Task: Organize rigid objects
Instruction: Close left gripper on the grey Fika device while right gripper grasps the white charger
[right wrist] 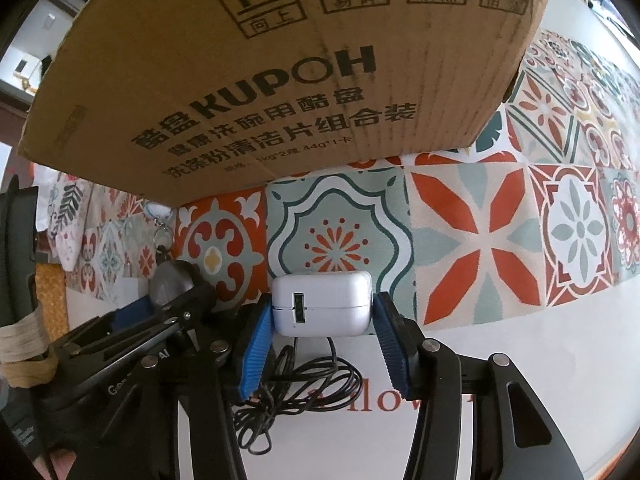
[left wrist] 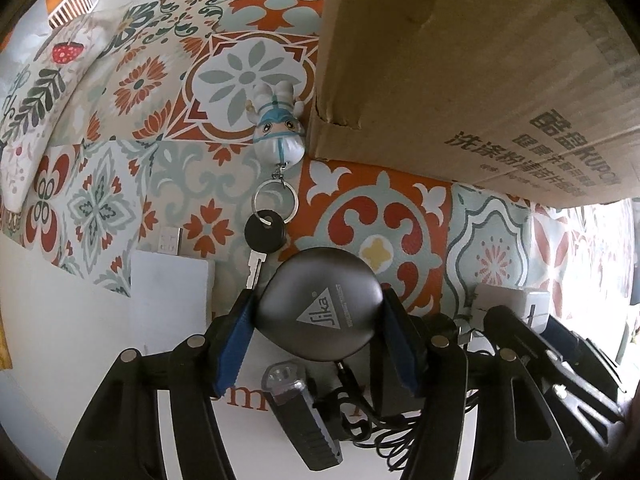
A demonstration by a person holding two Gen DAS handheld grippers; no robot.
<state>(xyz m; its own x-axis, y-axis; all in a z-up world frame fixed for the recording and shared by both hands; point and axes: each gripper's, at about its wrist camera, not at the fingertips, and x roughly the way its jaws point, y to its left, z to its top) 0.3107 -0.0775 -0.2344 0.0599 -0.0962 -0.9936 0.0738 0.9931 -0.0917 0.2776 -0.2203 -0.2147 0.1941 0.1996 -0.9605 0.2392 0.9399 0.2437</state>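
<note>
My left gripper is shut on a dark grey rounded Sika case, held just above the table. A key on a ring with a white rabbit figure keychain lies just beyond it, beside the cardboard box. My right gripper is shut on a white charger block, its blue pads against both sides. The grey case and left gripper show at the left of the right wrist view. The box stands close ahead.
A black coiled cable lies under the right gripper. A black remote-like device and a white flat box lie near the left gripper. A patterned tablecloth covers the table. A white basket stands far left.
</note>
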